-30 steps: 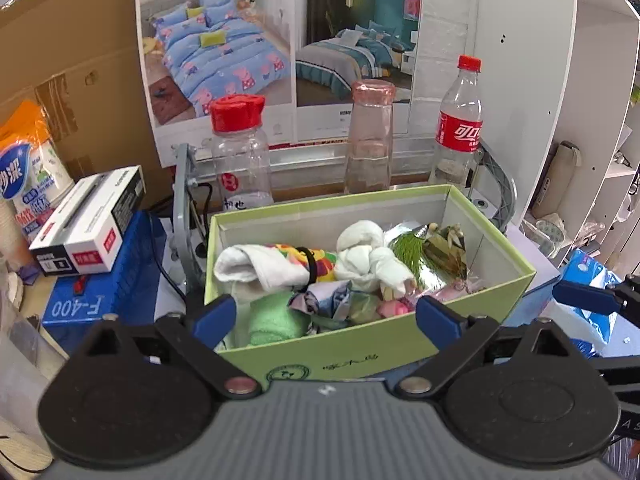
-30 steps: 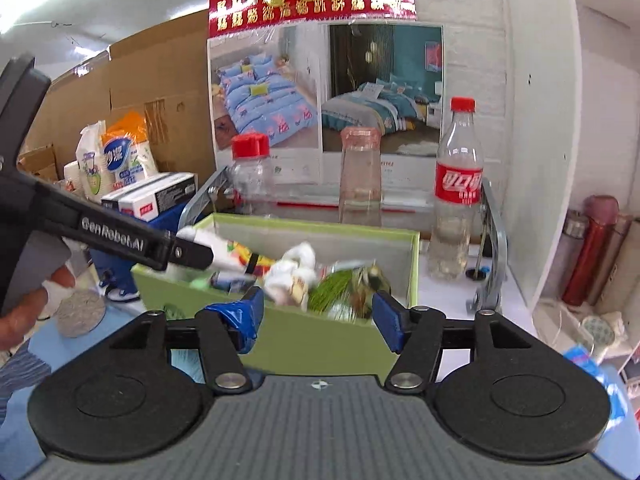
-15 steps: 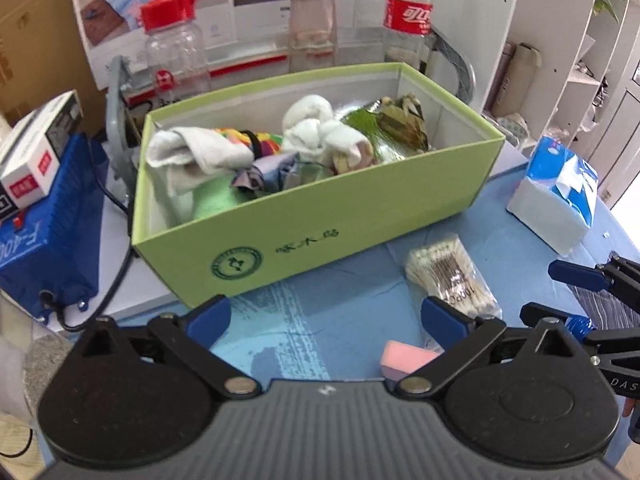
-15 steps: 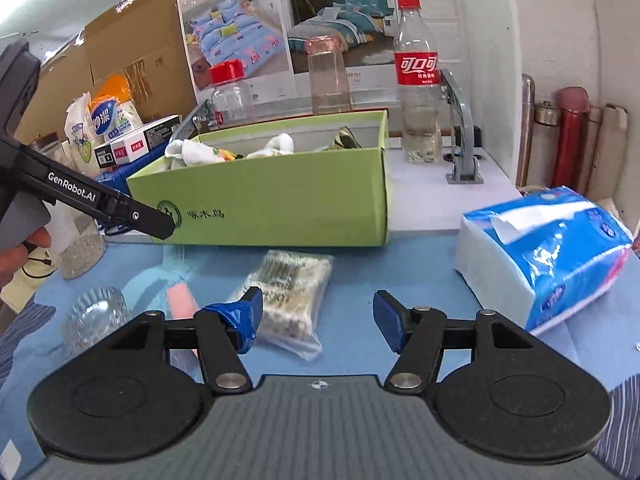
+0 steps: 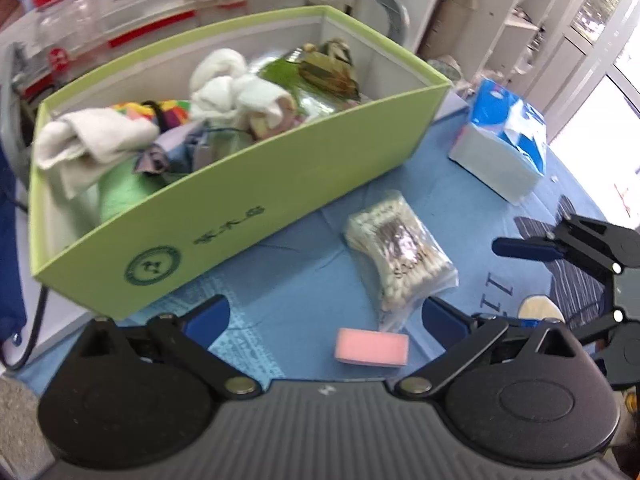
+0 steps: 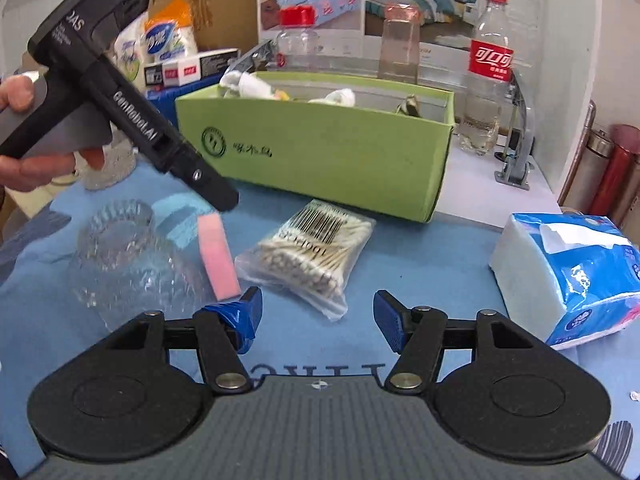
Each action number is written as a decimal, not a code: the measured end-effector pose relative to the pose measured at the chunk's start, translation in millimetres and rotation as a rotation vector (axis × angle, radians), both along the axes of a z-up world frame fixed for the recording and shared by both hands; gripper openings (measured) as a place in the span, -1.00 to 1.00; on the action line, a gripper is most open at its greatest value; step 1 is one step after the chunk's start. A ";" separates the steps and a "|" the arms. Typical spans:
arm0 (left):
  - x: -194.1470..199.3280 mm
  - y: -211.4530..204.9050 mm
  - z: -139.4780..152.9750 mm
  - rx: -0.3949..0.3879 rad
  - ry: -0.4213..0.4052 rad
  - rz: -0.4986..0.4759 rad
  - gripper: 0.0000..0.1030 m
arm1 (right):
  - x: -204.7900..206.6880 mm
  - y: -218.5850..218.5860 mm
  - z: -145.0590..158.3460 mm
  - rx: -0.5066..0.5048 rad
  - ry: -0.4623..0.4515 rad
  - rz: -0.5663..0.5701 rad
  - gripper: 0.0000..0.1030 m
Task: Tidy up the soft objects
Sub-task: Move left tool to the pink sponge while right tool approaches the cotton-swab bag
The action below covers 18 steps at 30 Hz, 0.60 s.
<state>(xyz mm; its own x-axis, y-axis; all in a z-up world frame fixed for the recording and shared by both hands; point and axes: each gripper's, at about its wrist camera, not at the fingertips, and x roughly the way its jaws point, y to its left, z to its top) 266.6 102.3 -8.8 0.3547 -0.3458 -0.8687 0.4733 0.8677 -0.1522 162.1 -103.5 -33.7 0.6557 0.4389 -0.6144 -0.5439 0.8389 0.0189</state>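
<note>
1. Left wrist view: the left hand-held gripper (image 5: 325,316) hangs with its jaws wide apart and empty, just above the pink sponge block (image 5: 372,347), which lies flat on the blue cloth of the counter (image 5: 280,280). The block looks light, springy and matte (foam, I judge), so it should squash under a firm pinch; taking it across its narrow width seems safest.
2. Just beyond it lies a clear bag of cotton swabs (image 5: 398,252), crinkly, slick and likely to slide. The green cardboard box (image 5: 248,208) behind already holds rolled white socks (image 5: 236,84) and other fabrics.
3. Right wrist view: the right hand-held gripper (image 6: 316,320) is also spread open, holding nothing, above the cloth. The sponge block (image 6: 218,256) is left of it, beside a ribbed glass cup (image 6: 120,248) (hard and breakable, best avoided). The tissue pack (image 6: 568,272), soft in glossy wrap, sits well to the right.
</note>
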 end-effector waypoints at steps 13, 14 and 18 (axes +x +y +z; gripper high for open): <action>25.1 -27.7 -40.7 0.145 0.158 -0.110 0.99 | -0.1 -25.6 -0.5 0.078 0.024 -0.111 -0.07; 25.4 -22.4 -39.9 0.128 0.164 -0.094 0.99 | -0.5 -26.4 0.6 0.078 0.022 -0.111 -0.07; 18.6 6.0 -31.6 0.070 0.146 -0.001 0.99 | -1.3 -29.4 3.1 0.080 0.010 -0.113 -0.06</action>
<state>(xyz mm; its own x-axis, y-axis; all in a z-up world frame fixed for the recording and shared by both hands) 285.2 108.3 -40.4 0.2227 -0.2829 -0.9329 0.4511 0.8783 -0.1586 160.8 -132.9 -30.6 0.6976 0.4106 -0.5871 -0.4455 0.8904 0.0934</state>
